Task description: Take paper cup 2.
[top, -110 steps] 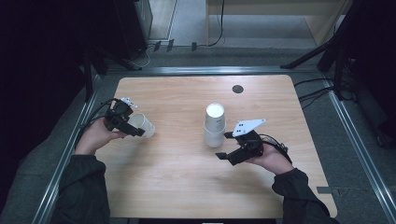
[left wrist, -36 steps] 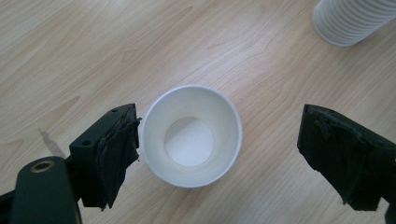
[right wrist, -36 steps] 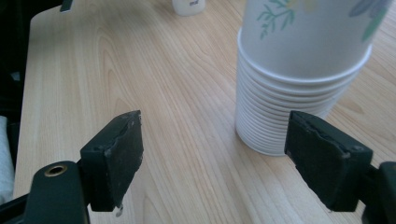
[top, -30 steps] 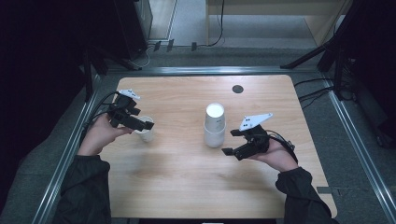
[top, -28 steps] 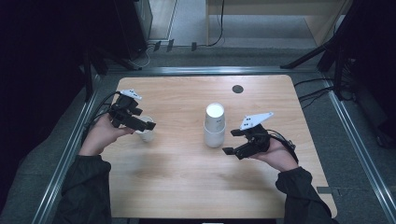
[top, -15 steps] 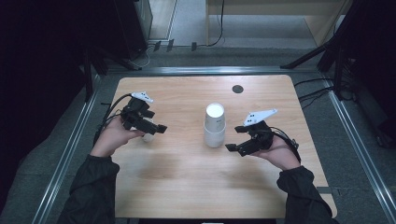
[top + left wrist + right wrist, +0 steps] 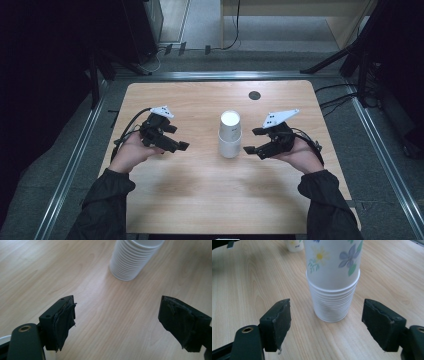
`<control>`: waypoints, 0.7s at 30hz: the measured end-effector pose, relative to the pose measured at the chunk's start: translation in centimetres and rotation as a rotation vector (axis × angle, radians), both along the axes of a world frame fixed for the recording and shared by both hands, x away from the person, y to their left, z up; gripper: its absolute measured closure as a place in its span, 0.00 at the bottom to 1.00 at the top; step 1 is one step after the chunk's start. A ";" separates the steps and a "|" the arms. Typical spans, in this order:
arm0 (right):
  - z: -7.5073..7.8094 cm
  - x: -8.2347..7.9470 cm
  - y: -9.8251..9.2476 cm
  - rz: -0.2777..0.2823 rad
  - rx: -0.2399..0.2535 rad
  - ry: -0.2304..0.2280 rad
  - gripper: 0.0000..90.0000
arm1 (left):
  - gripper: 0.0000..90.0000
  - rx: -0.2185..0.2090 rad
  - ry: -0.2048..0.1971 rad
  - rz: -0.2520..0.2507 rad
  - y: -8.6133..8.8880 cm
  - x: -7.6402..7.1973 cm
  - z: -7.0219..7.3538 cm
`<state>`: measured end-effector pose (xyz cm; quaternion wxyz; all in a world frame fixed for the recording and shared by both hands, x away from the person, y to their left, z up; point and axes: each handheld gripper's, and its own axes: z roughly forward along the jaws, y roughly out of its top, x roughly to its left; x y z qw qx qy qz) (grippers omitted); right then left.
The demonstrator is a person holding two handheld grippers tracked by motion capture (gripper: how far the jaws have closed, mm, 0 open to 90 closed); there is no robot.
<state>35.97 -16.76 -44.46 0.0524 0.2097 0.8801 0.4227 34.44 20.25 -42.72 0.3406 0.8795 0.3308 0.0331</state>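
A stack of white paper cups (image 7: 230,135) stands upside down in the middle of the wooden table (image 7: 210,200). Its outermost cup carries a flower print (image 7: 332,262). My right gripper (image 7: 251,141) is close to the stack's right side, and its jaws have just been closing. They stand open, with the stack's ribbed base (image 7: 333,305) just ahead of them, untouched. My left gripper (image 7: 177,137) is open and empty to the left of the stack, which shows further ahead (image 7: 132,260). A single flowered cup (image 7: 294,245) stands upright beyond the stack.
A small black disc (image 7: 254,95) sits in the tabletop behind the stack. Metal rails (image 7: 75,160) run along both sides of the table. Bare wood lies in front of the stack towards the near edge. Cables trail off the right edge (image 7: 335,100).
My left hand has moved right towards the stack, away from the single cup it held earlier. The right gripper has stayed beside the stack, its jaws a little narrower.
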 end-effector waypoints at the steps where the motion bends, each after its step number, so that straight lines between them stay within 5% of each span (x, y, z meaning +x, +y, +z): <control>1: 0.3 0.3 0.0 0.008 -0.006 -0.006 0.27 | 0.16 -0.001 -0.005 -0.009 -0.2 -0.2 -0.1; 10: 2.8 2.5 0.9 0.055 -0.052 -0.014 0.27 | 0.16 -0.026 0.006 -0.041 -1.1 -1.4 -1.5; 21: 5.5 4.4 4.8 0.151 -0.158 -0.009 0.27 | 0.16 -0.055 0.002 -0.068 -1.2 -2.2 -2.3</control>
